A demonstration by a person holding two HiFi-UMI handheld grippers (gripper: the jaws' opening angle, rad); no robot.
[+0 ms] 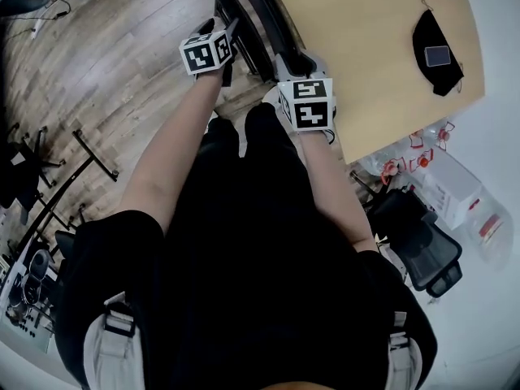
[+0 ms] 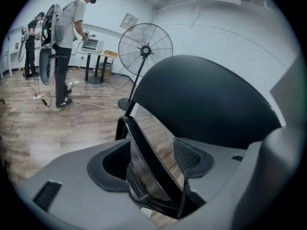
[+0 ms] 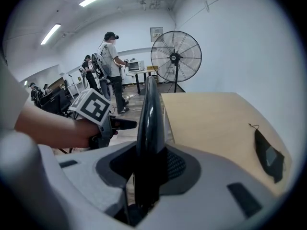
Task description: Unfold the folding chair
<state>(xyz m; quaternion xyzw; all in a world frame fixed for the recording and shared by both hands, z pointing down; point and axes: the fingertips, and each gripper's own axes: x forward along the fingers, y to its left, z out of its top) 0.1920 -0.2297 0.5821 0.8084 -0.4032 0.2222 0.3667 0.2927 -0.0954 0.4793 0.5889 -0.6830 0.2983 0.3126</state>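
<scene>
The folded black chair [image 1: 262, 19] stands beside the wooden table [image 1: 374, 31]. My right gripper [image 1: 299, 70] is shut on the chair's thin backrest edge [image 3: 150, 114], which fills the gap between its pads [image 3: 178, 166]. In the right gripper view the right gripper [image 3: 147, 170] looks along that edge. My left gripper [image 1: 221, 45] is lower on the chair's left side. In the left gripper view its jaws stand wide, and the left gripper [image 2: 151, 166] has a glossy dark chair panel [image 2: 144, 147] slanting between the pads without being pinched. The curved backrest [image 2: 206, 99] rises beyond.
A black pouch [image 1: 437, 49] lies on the table. A pedestal fan [image 2: 145, 48] stands on the wooden floor behind the chair. People [image 2: 64, 42] stand further back by desks. A black office chair [image 1: 422, 246] and plastic bags are at my right; tripod stands at my left.
</scene>
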